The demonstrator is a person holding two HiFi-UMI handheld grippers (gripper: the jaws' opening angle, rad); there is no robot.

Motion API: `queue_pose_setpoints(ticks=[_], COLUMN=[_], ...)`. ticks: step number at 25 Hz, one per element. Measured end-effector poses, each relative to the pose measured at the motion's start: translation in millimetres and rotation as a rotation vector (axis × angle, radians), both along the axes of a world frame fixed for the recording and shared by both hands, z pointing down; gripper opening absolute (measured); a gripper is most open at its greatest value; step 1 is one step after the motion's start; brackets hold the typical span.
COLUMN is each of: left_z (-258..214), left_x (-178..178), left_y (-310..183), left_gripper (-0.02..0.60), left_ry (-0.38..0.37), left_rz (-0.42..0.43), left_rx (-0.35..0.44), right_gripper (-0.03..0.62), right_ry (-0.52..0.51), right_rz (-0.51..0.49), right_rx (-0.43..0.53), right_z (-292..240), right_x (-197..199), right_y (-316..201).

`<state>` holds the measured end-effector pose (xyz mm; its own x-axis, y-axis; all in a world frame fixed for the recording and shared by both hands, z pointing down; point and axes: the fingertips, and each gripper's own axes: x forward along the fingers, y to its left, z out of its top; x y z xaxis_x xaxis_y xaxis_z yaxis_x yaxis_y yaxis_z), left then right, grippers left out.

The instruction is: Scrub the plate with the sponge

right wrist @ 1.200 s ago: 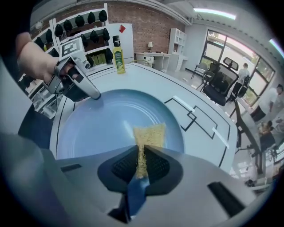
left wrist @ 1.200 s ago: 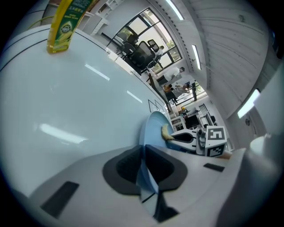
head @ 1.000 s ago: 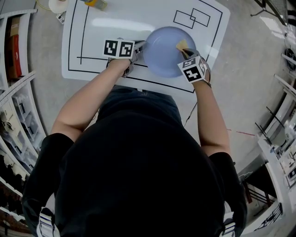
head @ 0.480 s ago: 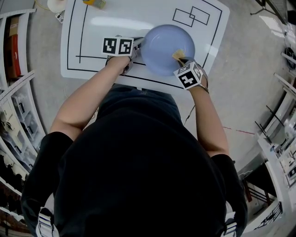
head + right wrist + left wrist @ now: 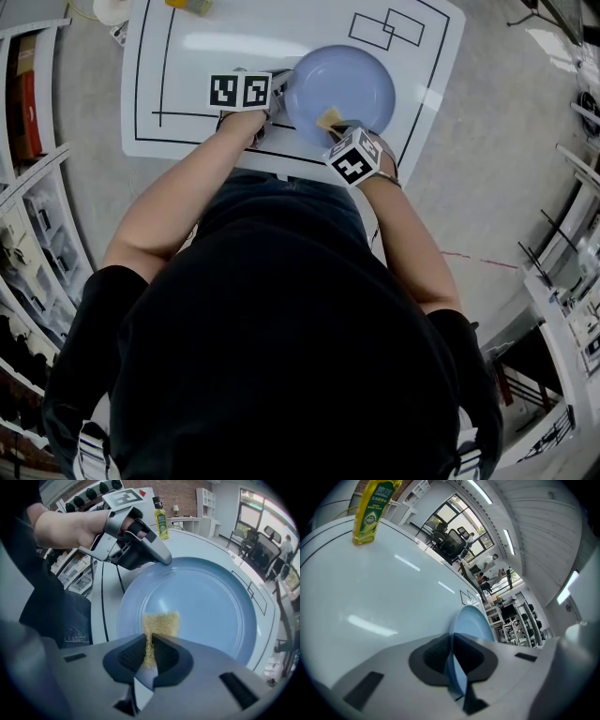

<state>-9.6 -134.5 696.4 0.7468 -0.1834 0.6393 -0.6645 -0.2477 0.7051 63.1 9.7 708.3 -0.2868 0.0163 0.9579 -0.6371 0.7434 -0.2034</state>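
The right hand-held gripper (image 5: 150,645) pinches the yellow sponge (image 5: 161,622), which presses on the blue plate (image 5: 211,602). The left hand-held gripper (image 5: 451,660) clamps the plate's rim. Both are on the white bench (image 5: 234,47). A bottle (image 5: 370,510) stands far back.

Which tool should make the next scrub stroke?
Right. The right tool grips the yellow sponge on the round light-blue plate, while the left tool is clamped on the plate's rim, probably steadying it.
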Motion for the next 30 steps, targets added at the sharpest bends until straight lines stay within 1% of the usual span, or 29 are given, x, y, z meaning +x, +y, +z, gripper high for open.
queue_pose_setpoints(ticks=[6,10,19,24,28,30], left_z=[0,-1,-1,0,-1,-1], left_x=[1,-1,-8,-9,-10,-11], left_y=[-1,0,4,4,4,5], left_gripper=[0.031,0.031,0.031,0.031,0.031,0.031], left_ry=[-0.008,-0.009,-0.008,-0.004,0.001,0.002], left_rz=[-0.006,-0.011,-0.021,-0.026,-0.028,-0.03], left_rx=[0.009,0.006,0.0,-0.004,-0.008,-0.012], right_gripper=[0.032,0.032,0.032,0.032,0.029,0.029], right_ry=[-0.063,-0.075,-0.129,-0.15,-0.183,-0.177], right_rz=[-0.062,-0.109,-0.07,-0.041,0.01,0.029], right_rx=[0.0,0.024,0.061,0.103,0.153,0.181], right_z=[0,1,-1,-4,-18,-23], right_x=[-37,-55,-69,-72,-64,-54], right_y=[-6,-13,-34,-44,-50,-54])
